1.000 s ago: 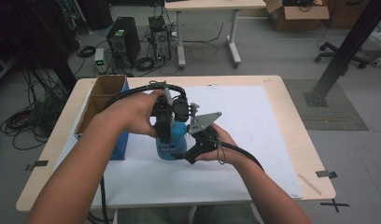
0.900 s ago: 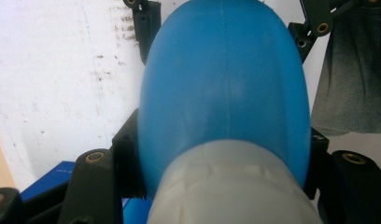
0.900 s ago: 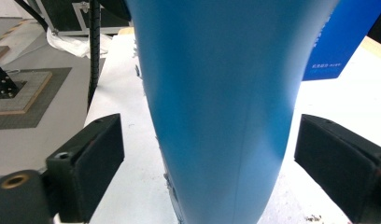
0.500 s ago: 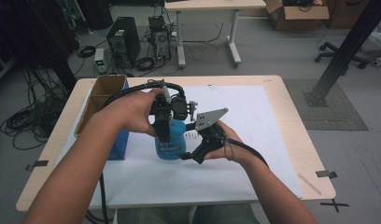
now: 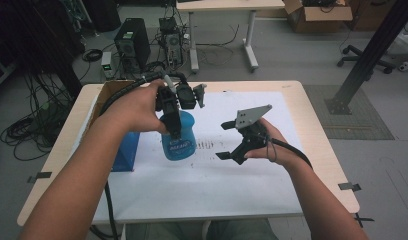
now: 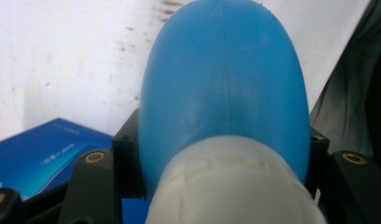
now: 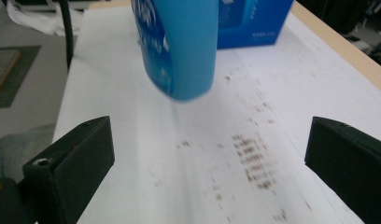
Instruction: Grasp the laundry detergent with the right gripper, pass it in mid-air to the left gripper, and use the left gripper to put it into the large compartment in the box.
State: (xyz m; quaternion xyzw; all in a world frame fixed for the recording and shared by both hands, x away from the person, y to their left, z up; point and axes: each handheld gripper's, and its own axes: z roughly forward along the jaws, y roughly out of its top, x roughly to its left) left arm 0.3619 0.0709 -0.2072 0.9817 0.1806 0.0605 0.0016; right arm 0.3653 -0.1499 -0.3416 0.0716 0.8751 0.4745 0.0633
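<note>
Dim, soft room light overall, with the blue bottle blurred and the white sheet washed out bright.

No lettering is reading clearly anywhere. The blue bottle is carrying a white printed label on its side in the high view, and the same white print is showing blurred on it in the right gripper view, too smeared to make out. The blue box is bearing a small line of pale print near its lower edge, and in the left gripper view slanted white lettering is showing on it, too small to read.
</note>
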